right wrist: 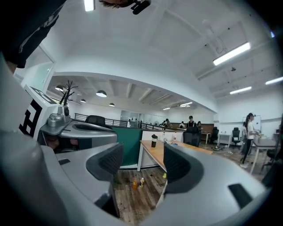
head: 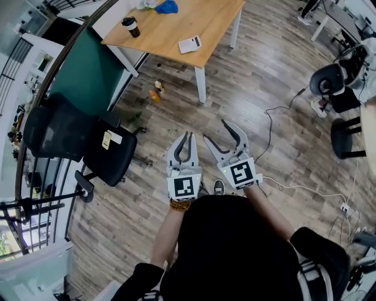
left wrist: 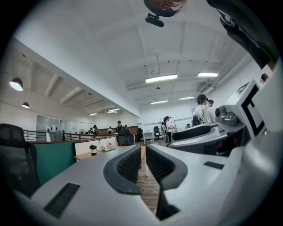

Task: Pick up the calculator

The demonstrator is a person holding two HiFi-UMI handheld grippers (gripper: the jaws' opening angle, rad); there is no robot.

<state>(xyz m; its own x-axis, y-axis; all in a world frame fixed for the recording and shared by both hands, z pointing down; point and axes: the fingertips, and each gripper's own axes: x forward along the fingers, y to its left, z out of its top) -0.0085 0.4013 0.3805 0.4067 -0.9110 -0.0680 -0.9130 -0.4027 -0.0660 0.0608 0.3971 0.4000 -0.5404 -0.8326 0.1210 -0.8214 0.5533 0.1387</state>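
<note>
While the calculator lies flat and pale on the wooden table, close to the near right corner of the top and just inside its near edge, we stand well short of it with both tools held low over the floor. To the calculator's left, by the table's left corner, stands a dark cup with a lid, and a blue thing lies at the far edge. Bare wood separates each from the calculator, so it has room on every side. A white table leg drops from the near corner, and just left of it two small bottles sit on the plank floor. Between that leg and us the floor is open boards. On our left a black office chair stands beside a green partition that runs up to the table's left end. On our right a thin cable curls across the boards. The left gripper points toward the table with its jaws brought together, only a narrow slit between the pads in the left gripper view, and nothing in them. The right gripper, just beside it, has its jaws spread apart and empty; through that gap the right gripper view shows the table's edge, the cup and the bottles far ahead.
</note>
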